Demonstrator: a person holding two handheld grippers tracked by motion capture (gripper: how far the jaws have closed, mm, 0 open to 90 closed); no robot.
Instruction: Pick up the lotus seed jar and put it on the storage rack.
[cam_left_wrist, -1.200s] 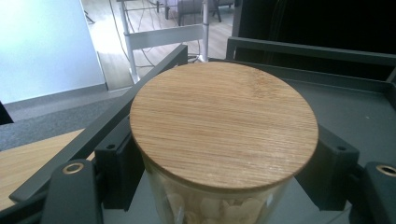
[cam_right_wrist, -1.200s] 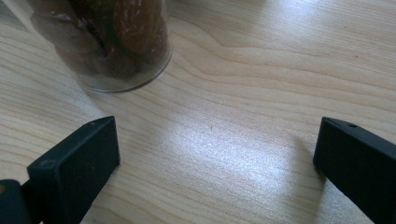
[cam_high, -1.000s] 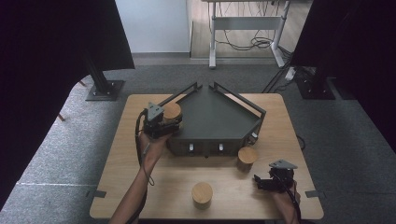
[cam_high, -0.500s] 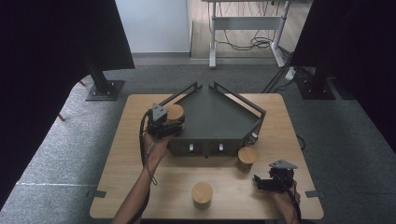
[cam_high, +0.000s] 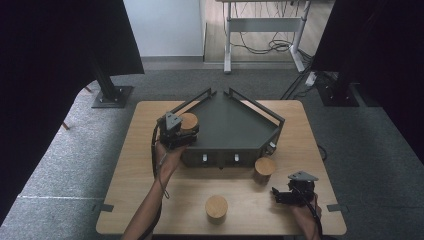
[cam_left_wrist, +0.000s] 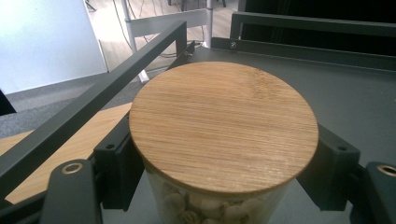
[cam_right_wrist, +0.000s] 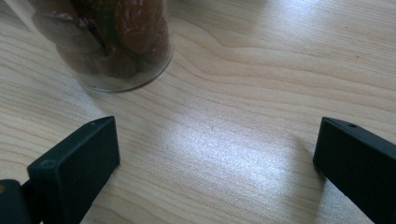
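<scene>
The glass jar with a bamboo lid (cam_left_wrist: 223, 126) is sitting left of center in the high view, at the left corner of the dark tray (cam_high: 235, 125), with the left gripper (cam_high: 181, 134) clamping its sides. The right gripper (cam_high: 289, 194), lower right, is resting on the wooden table (cam_high: 150, 165) with jaws standing apart, near a jar of brown fruit (cam_right_wrist: 112, 37).

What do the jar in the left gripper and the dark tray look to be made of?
Jar: clear glass or plastic body, contents visible through the wall; lid looks like bamboo, fine straight grain, matte. Tray: probably painted metal, dark matte, thin bolted rails.
</scene>
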